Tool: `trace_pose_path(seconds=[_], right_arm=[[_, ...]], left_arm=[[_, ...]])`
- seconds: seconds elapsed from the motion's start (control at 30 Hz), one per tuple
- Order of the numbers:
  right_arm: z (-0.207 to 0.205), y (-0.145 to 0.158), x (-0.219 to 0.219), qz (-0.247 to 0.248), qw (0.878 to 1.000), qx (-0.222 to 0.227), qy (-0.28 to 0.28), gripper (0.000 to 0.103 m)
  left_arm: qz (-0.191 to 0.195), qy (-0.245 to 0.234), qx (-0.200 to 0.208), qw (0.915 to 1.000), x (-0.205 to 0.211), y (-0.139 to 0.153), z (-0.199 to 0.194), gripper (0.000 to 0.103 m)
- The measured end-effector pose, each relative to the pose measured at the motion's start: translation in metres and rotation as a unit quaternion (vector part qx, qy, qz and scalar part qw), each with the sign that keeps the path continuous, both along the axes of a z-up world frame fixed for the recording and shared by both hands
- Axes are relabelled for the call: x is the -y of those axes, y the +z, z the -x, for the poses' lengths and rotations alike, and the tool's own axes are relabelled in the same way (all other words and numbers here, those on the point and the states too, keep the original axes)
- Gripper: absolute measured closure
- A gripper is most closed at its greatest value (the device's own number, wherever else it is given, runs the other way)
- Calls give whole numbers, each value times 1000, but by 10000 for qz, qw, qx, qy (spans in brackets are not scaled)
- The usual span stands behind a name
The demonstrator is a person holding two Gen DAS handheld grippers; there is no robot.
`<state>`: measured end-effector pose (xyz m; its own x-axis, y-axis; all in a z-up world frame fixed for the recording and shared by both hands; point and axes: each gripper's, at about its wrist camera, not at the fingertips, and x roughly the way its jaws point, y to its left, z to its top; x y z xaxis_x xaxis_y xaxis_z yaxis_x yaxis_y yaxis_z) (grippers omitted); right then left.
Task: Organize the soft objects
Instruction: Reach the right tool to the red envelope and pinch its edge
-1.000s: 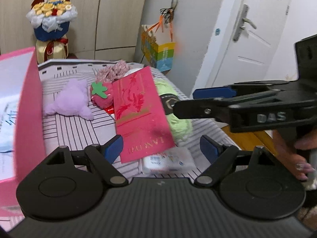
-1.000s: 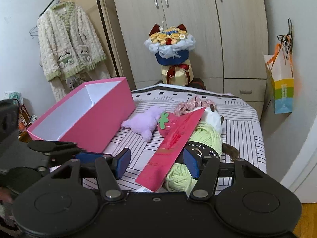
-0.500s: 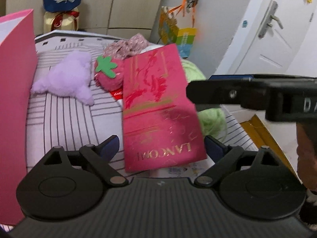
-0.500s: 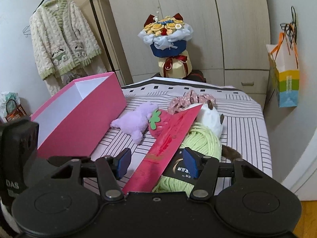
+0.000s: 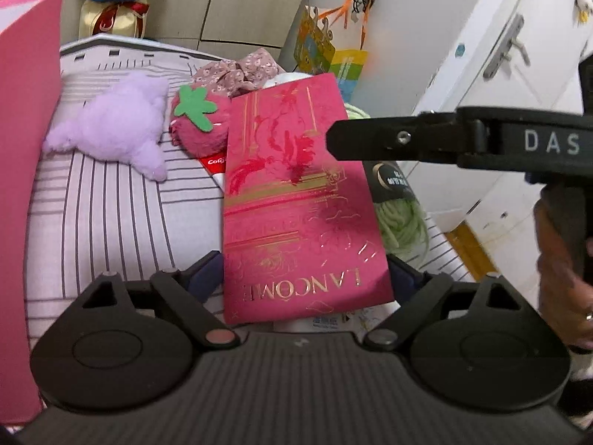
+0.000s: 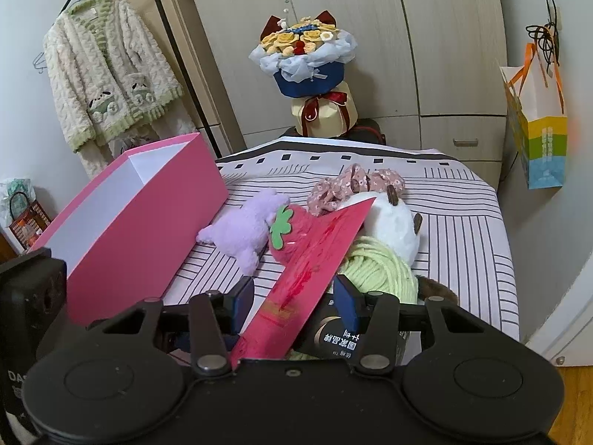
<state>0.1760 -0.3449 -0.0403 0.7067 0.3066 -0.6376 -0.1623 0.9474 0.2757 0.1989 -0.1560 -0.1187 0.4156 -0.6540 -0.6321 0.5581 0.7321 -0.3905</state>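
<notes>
On the striped bed lie a purple plush (image 5: pixel 118 126) (image 6: pixel 244 233), a strawberry plush (image 5: pixel 196 122) (image 6: pixel 292 233), a floral scrunchie (image 5: pixel 237 72) (image 6: pixel 352 185), a white plush (image 6: pixel 393 222) and green yarn (image 5: pixel 400 218) (image 6: pixel 378 270). A red Lancôme envelope (image 5: pixel 296 200) (image 6: pixel 307 282) lies tilted over them. My left gripper (image 5: pixel 307 278) is open, its near end between the fingers. My right gripper (image 6: pixel 294 300) is open around the envelope's edge and also shows in the left wrist view (image 5: pixel 407 137).
An open pink box (image 6: pixel 137 230) (image 5: pixel 22 148) stands on the bed's left. A flower bouquet (image 6: pixel 307 66) stands behind the bed before wardrobes. A paper bag (image 6: pixel 537 129) hangs on the right wall. A tissue pack (image 5: pixel 333 320) lies under the envelope. A door (image 5: pixel 519 74) is right.
Both grippers moved forward toward the envelope, which now sits between the fingers of each. The right gripper moved closer over the yarn.
</notes>
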Motion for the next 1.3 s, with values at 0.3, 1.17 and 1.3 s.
trace_pose_path(seconds=[0.3, 1.17, 1.3], right_arm=[[-7, 2, -5, -74, 9999, -143, 50, 50], [26, 18, -13, -298, 9995, -72, 102, 96], [36, 23, -15, -274, 9993, -148, 207, 96]], left_arm=[[436, -47, -160, 9989, -15, -4, -1, 13], [355, -510, 44, 9981, -17, 22, 30, 13], [198, -616, 0, 9979, -17, 28, 40, 13]])
